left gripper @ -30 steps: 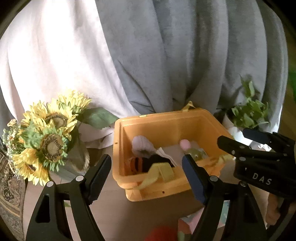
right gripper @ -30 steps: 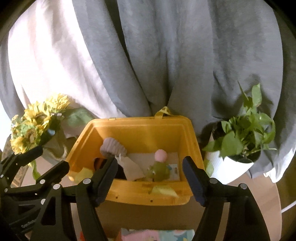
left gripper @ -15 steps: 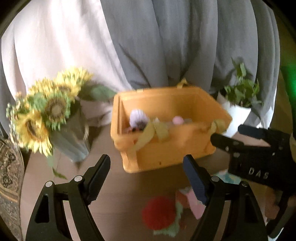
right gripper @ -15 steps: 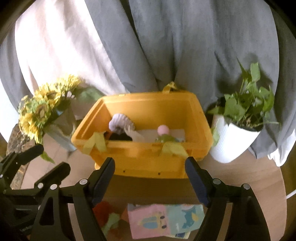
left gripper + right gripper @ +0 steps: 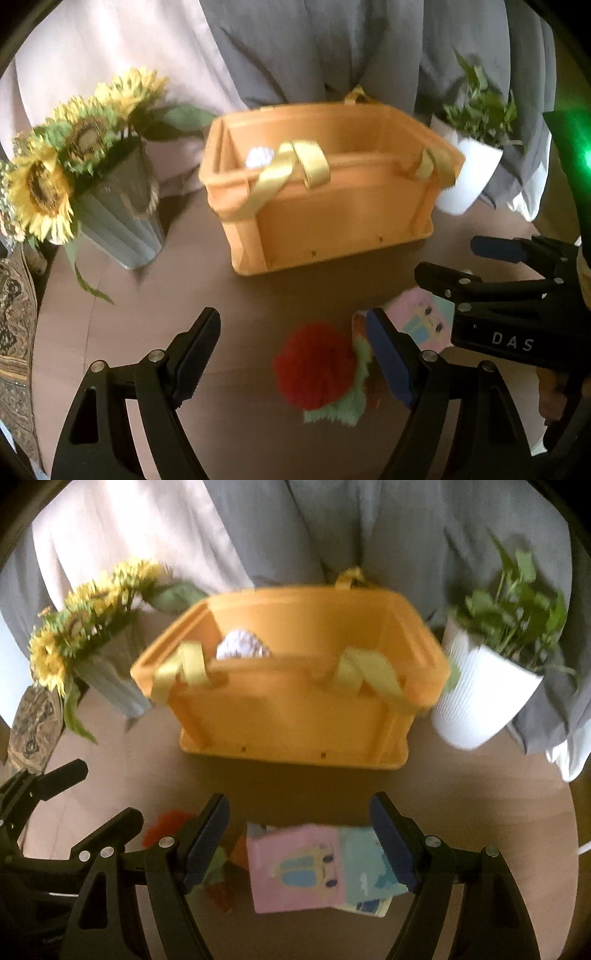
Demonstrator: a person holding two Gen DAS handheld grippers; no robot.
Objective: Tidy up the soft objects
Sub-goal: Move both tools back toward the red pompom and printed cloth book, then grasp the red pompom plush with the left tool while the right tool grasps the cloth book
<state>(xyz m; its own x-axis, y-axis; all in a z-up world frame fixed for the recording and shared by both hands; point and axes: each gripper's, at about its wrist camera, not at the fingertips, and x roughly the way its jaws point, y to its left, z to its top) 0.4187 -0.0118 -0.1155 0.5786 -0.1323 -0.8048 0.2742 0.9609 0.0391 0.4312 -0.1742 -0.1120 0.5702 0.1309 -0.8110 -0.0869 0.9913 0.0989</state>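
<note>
An orange bin (image 5: 332, 221) with yellow strap handles stands on the round table; it also shows in the right wrist view (image 5: 295, 716), with a whitish plush (image 5: 242, 648) inside. My left gripper (image 5: 291, 354) is open and empty above a red pompom toy with green fringe (image 5: 314, 369). My right gripper (image 5: 299, 842) is open and empty above a pink and blue soft cloth book (image 5: 317, 871). The book also shows in the left wrist view (image 5: 424, 321), and the red toy (image 5: 166, 823) shows partly behind my right gripper's left finger.
A grey vase of sunflowers (image 5: 74, 170) stands left of the bin. A white pot with a green plant (image 5: 491, 686) stands to its right. Grey and white curtains (image 5: 369, 528) hang behind. The table edge (image 5: 569, 849) curves at the right.
Both grippers have pulled back and down from over the bin. The red toy and the cloth book on the table have come into view between the fingers.
</note>
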